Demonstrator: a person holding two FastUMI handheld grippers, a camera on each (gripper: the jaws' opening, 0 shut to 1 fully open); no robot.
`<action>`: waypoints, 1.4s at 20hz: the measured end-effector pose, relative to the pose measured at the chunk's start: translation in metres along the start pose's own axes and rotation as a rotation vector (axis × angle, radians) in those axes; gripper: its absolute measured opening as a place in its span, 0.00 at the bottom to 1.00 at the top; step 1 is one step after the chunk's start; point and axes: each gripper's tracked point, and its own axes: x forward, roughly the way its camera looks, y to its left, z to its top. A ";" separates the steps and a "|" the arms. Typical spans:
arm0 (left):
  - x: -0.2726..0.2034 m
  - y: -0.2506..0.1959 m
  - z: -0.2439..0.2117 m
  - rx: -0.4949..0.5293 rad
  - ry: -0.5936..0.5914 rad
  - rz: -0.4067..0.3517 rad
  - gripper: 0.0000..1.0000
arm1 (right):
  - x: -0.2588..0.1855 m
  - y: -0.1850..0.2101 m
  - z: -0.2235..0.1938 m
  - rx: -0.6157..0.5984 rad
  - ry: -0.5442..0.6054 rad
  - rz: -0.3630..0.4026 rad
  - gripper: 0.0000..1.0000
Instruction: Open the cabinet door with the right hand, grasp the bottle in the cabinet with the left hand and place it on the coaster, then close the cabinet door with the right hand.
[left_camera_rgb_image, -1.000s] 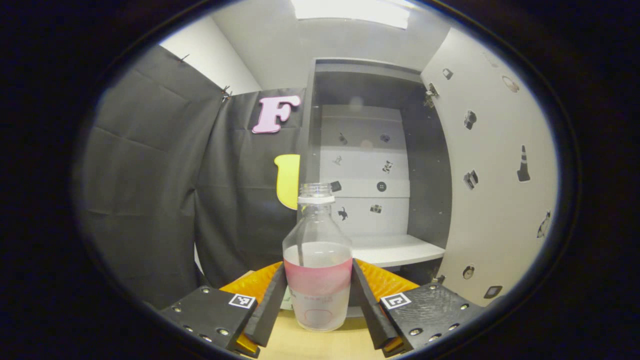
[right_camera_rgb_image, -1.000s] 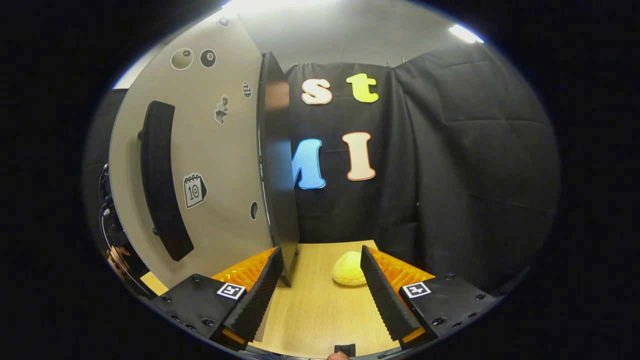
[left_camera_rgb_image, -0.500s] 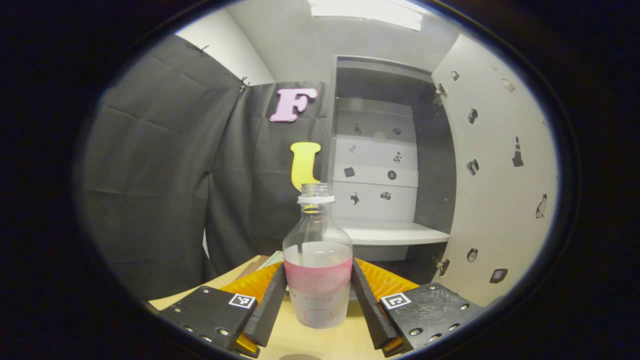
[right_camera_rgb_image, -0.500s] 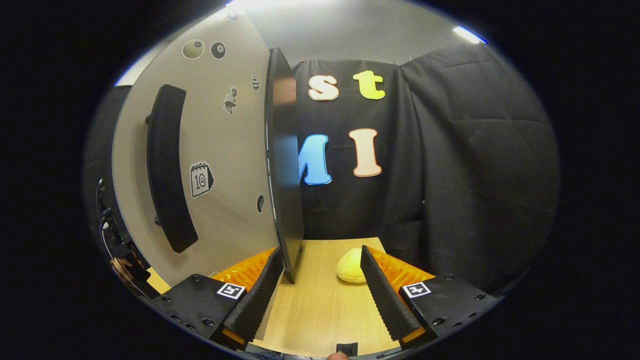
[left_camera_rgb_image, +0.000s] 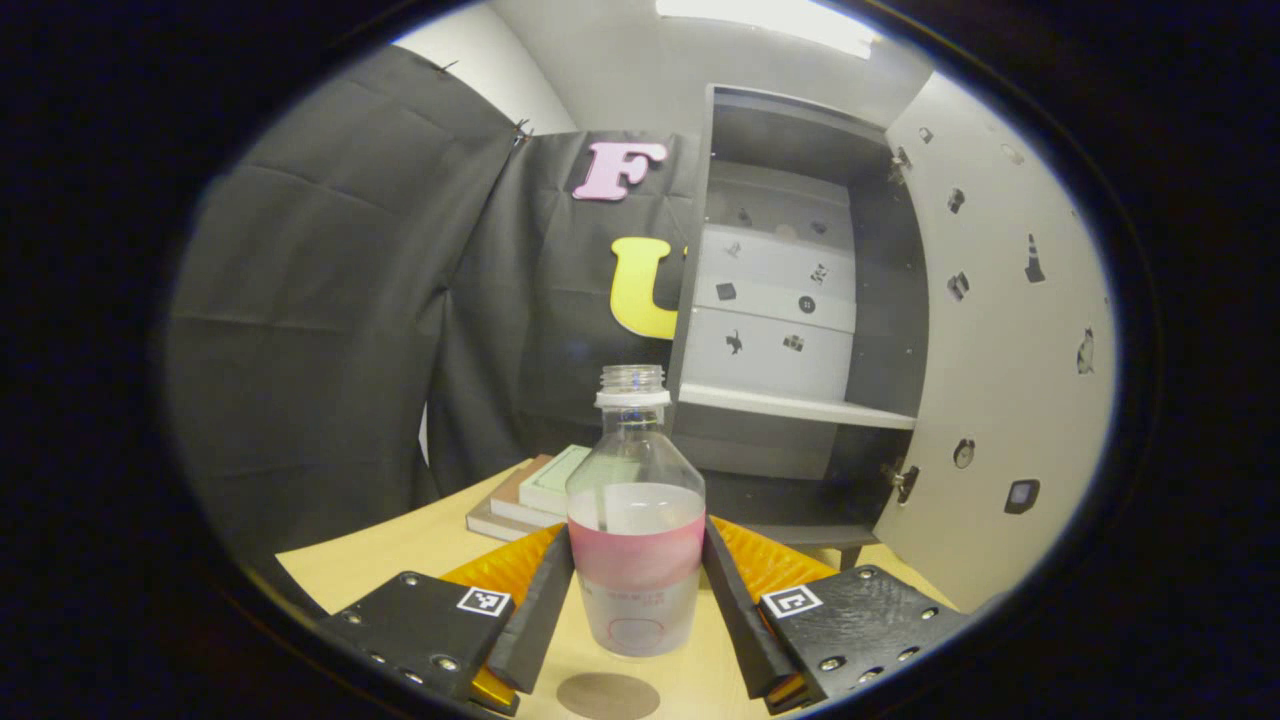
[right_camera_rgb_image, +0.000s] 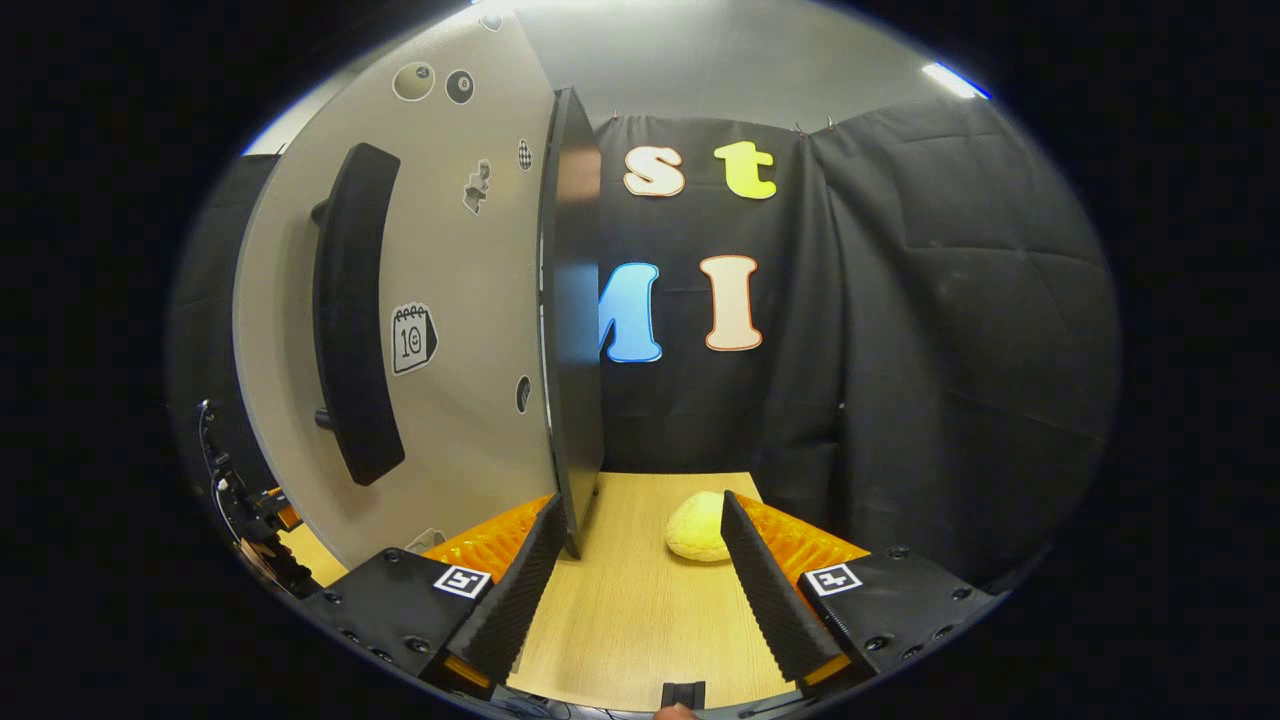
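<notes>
- My left claw (left_camera_rgb_image: 637, 600) is clamped on the bottle (left_camera_rgb_image: 636, 520), one finger pressing each side of its pink band, and the bottle stands upright between them.
- The bottle is clear, with no cap on its neck, and its base sits above the wooden table (left_camera_rgb_image: 400, 545), out of the cabinet (left_camera_rgb_image: 790, 300).
- Just below the bottle, at the near edge of the left gripper view, I see the round brown coaster (left_camera_rgb_image: 608, 695) lying flat on the table; whether the bottle touches it I cannot tell.
- The cabinet stands behind with its door (left_camera_rgb_image: 1010, 330) swung wide to the right, its white shelf (left_camera_rgb_image: 795, 405) in plain sight.
- A small stack of books (left_camera_rgb_image: 525, 495) lies on the table left of the cabinet.
- My right claw (right_camera_rgb_image: 640, 590) is spread wide and holds nothing.
- In the right gripper view the door's edge (right_camera_rgb_image: 575, 350) rises just beyond my left finger, the long dark handle (right_camera_rgb_image: 350, 310) on its face.
- A yellow lump (right_camera_rgb_image: 698, 526) rests on the table near my right finger.
</notes>
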 end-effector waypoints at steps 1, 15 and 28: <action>-0.001 0.002 -0.008 -0.006 0.010 0.002 0.74 | -0.001 0.000 -0.002 0.004 0.005 -0.002 0.98; 0.009 0.014 -0.119 0.042 0.147 0.029 0.74 | -0.006 -0.012 -0.021 -0.035 0.062 -0.049 0.98; 0.011 0.010 -0.156 0.103 0.205 0.028 0.76 | 0.008 -0.011 -0.036 -0.031 0.105 -0.034 0.95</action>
